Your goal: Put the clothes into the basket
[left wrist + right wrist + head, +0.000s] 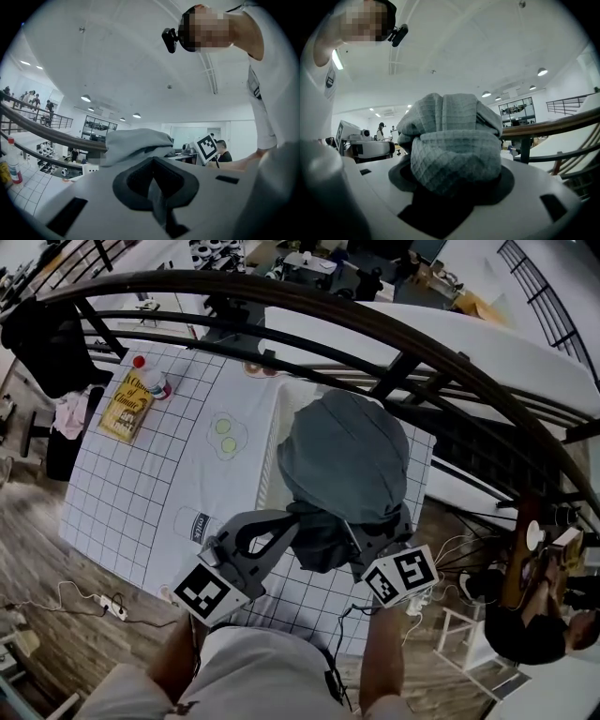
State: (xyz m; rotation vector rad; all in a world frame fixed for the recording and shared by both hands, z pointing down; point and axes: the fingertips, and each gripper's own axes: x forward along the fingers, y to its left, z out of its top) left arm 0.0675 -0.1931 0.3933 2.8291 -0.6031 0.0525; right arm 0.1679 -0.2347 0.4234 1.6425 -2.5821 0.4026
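A bundled grey garment (345,460) hangs between both grippers over a white basket (269,456) on the table. My left gripper (292,529) grips the bundle's lower left edge, and a fold of grey cloth (158,194) is pinched between its jaws. My right gripper (364,545) holds the lower right side. In the right gripper view the checked grey cloth (454,150) fills the jaws and spills over them. Most of the basket is hidden under the garment.
The table wears a white grid-patterned cloth (131,493). On it are a yellow book (127,406), a red-capped bottle (150,376) and a clear dish with green pieces (226,435). Dark curved railings (375,324) run past the far side. A power strip (111,607) lies on the floor.
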